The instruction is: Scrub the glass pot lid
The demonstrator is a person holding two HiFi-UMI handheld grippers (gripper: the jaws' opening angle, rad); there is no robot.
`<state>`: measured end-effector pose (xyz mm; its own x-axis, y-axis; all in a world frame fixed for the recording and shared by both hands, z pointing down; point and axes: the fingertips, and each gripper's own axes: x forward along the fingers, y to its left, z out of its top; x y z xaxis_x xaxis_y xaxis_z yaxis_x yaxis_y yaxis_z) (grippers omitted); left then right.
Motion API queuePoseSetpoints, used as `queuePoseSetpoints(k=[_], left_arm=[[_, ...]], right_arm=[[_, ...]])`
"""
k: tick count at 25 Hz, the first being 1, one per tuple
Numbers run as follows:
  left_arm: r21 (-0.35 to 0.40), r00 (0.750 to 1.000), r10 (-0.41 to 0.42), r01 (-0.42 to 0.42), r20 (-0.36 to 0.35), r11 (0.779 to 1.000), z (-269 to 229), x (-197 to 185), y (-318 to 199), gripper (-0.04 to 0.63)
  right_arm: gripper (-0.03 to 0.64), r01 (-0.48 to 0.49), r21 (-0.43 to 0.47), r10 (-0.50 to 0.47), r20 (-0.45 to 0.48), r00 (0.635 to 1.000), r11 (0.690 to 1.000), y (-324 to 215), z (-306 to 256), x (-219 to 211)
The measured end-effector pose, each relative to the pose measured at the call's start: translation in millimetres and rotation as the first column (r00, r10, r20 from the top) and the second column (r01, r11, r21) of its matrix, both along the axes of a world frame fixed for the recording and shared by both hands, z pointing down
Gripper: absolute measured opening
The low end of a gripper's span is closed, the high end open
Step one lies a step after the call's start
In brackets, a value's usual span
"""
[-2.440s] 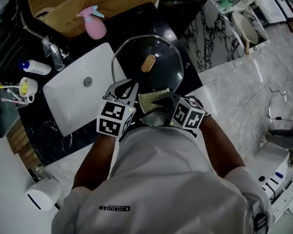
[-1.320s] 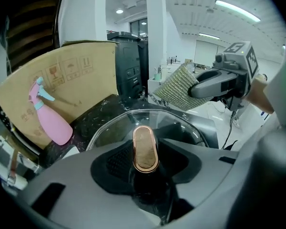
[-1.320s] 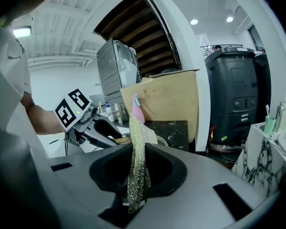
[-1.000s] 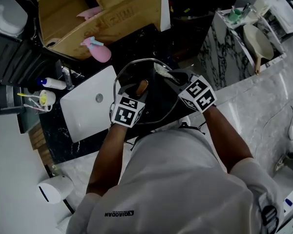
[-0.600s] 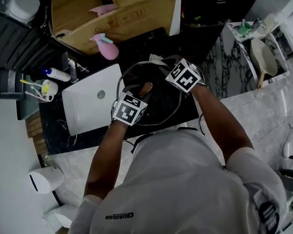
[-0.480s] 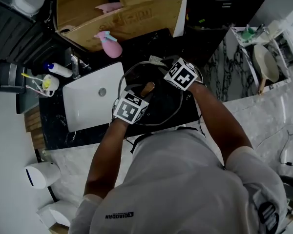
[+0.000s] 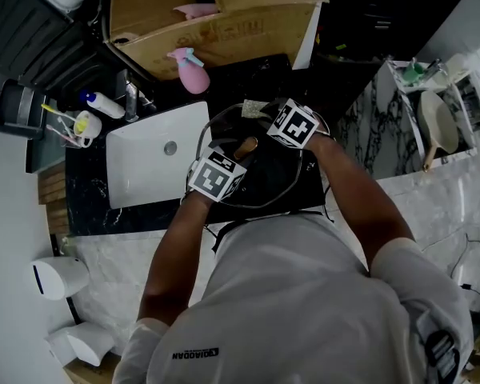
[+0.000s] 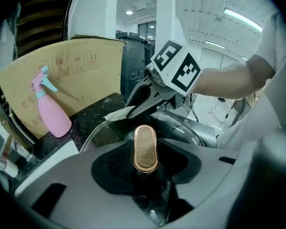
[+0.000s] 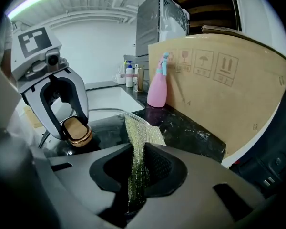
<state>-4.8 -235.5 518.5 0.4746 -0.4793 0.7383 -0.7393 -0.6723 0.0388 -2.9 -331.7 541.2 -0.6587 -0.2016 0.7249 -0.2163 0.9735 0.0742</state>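
We have left gripper jaws clenched on the knob of the glass pot lid; right gripper jaws pinch a scouring cloth lying on its rim.

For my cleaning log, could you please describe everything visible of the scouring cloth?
The scouring cloth is a thin, glittery yellow-green mesh sheet, pinched edge-up in the right gripper, whose jaws are shut on it. Its free end drapes onto the far rim of the glass pot lid.
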Motion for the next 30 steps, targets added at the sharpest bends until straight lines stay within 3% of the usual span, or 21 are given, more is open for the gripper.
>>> queuePoseSetpoints(k=[10, 30], left_arm=[[0.015, 1.000, 0.001, -0.001, -0.005, 1.000, -0.5, -0.3, -0.2, 0.170], [0.006, 0.998, 0.058, -0.058, -0.028, 0.998, -1.4, 1.1, 2.3, 0.172]], right_arm=[[0.092, 0.091, -0.021, -0.090, 0.063, 0.994, 0.996, 30.6, -5.9, 11.6], [0.092, -0.110, -0.049, 0.116, 0.133, 0.984, 0.993, 76.5, -10.0, 48.0]])
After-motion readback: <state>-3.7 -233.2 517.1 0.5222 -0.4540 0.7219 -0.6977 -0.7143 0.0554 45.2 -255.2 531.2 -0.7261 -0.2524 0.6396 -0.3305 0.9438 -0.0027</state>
